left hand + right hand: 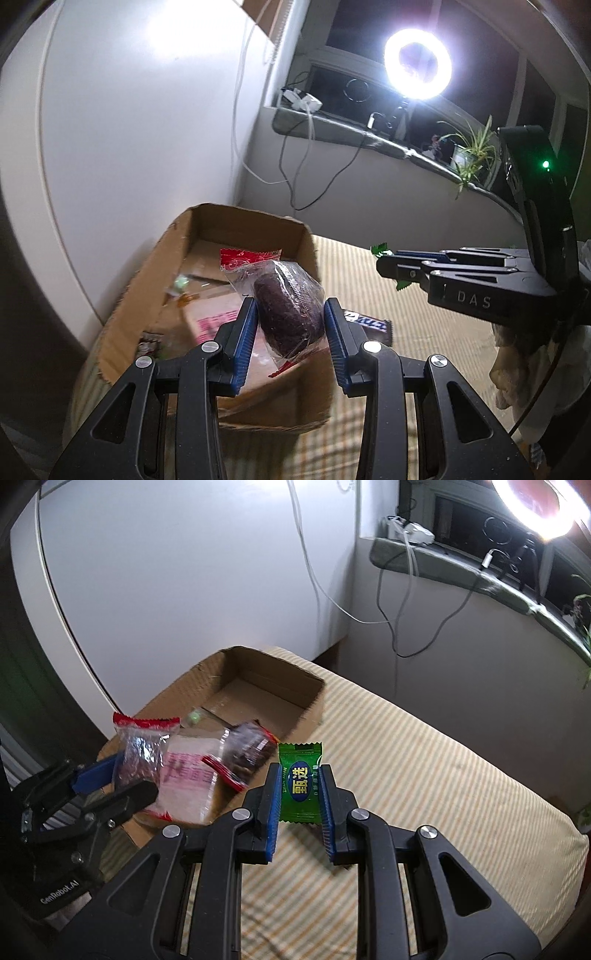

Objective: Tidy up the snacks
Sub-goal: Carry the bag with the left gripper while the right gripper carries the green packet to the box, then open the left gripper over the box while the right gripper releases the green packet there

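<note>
Dark snack packet (288, 314) clamped between left jaws, green candy (300, 782) between right.

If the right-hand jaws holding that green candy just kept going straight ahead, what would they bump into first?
Probably the striped cushion surface: the right gripper, shut on the green candy, tilts down toward it. The cardboard box sits just left; depth is uncertain.

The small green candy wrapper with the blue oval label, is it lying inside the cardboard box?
No, the small green candy wrapper is pinched between the right hand-held gripper's blue pads.
</note>
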Action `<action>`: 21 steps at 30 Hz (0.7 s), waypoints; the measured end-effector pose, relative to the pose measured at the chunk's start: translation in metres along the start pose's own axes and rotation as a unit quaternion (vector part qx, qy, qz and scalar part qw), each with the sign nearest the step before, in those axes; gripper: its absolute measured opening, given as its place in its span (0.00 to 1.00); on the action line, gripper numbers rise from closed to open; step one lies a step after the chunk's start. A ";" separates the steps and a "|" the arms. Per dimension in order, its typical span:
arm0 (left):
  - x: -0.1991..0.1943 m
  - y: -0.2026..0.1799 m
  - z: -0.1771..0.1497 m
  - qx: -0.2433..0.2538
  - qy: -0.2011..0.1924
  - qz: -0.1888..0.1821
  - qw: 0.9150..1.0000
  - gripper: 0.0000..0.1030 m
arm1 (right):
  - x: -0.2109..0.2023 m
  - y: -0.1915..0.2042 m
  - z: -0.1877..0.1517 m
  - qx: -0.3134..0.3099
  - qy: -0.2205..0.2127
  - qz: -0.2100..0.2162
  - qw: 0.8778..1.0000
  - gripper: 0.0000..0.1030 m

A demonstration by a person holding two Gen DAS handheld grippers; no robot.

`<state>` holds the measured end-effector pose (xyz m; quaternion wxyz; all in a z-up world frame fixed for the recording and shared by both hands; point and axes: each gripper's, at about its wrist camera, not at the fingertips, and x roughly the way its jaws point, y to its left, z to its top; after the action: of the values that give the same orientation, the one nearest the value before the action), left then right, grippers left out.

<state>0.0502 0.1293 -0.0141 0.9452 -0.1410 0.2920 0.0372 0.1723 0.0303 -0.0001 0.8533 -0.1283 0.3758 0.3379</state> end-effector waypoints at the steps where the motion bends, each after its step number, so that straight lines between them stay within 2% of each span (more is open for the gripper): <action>1: -0.001 0.003 -0.001 -0.002 0.000 0.002 1.000 0.34 | 0.003 0.004 0.002 -0.003 0.000 0.003 1.000 0.19; 11: -0.002 0.029 -0.005 -0.018 0.004 0.023 1.000 0.34 | 0.031 0.033 0.017 -0.021 0.013 0.025 0.999 0.19; 21: 0.002 0.043 -0.007 -0.031 0.008 0.028 0.999 0.34 | 0.055 0.047 0.028 -0.028 0.031 0.040 0.998 0.19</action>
<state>0.0419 0.1683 -0.0312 0.9368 -0.1619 0.3019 0.0713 0.1827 0.1047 -0.0190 0.8230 -0.1470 0.3977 0.3781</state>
